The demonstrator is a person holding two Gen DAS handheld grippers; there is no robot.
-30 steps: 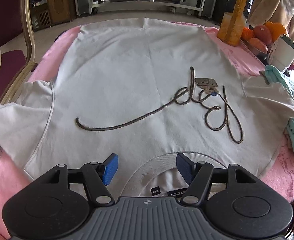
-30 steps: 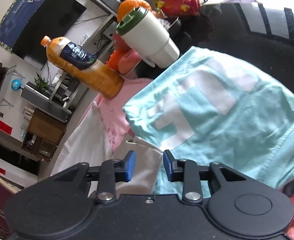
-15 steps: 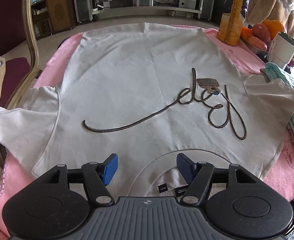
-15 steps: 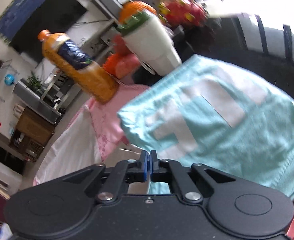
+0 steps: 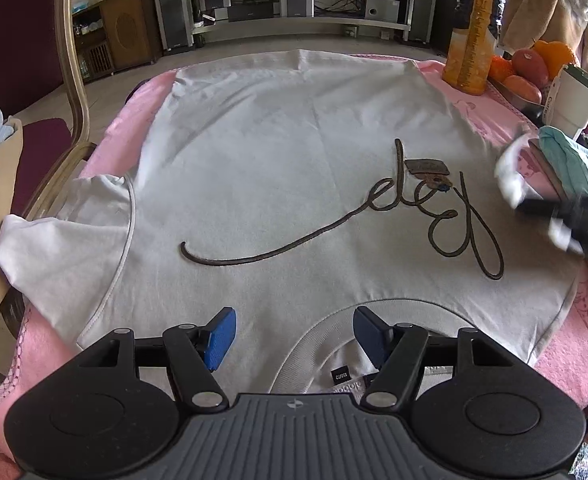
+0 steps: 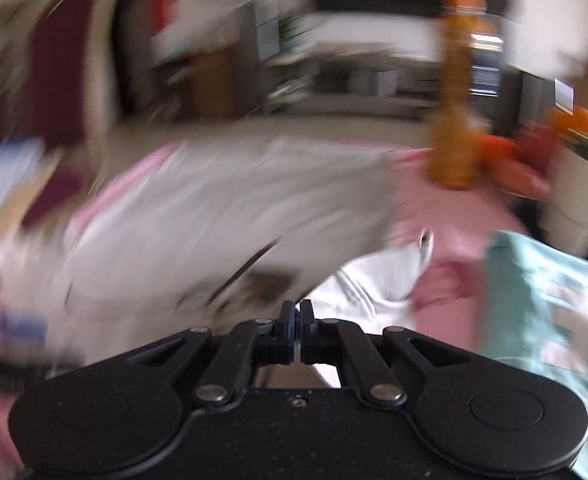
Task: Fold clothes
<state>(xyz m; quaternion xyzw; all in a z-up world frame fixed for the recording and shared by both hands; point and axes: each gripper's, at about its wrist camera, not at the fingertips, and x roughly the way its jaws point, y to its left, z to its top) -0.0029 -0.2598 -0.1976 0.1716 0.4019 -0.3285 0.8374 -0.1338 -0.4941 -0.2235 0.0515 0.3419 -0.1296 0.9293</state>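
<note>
A white T-shirt (image 5: 294,160) with a dark cursive cord design lies spread flat on the pink table cover (image 5: 470,108), collar (image 5: 374,308) nearest me. My left gripper (image 5: 294,328) hovers open just over the collar, nothing between its blue pads. My right gripper (image 6: 296,312) is shut on the shirt's right sleeve (image 6: 378,280). In the left wrist view it shows as a blurred black shape (image 5: 534,208) at the right edge. There the sleeve (image 5: 508,172) is lifted and curling inward over the shirt body. The left sleeve (image 5: 65,220) lies flat.
A tall orange juice bottle (image 5: 472,28), a bowl of fruit (image 5: 530,68) and a white lidded mug (image 5: 574,100) stand at the far right. A teal garment (image 5: 574,160) lies beside the lifted sleeve. A wooden chair back (image 5: 71,80) rises at the left edge.
My right gripper shut on the sleeve's edge, rolled and swung left over the shirt, lifting the sleeve off the table. The left gripper stayed put and open.
</note>
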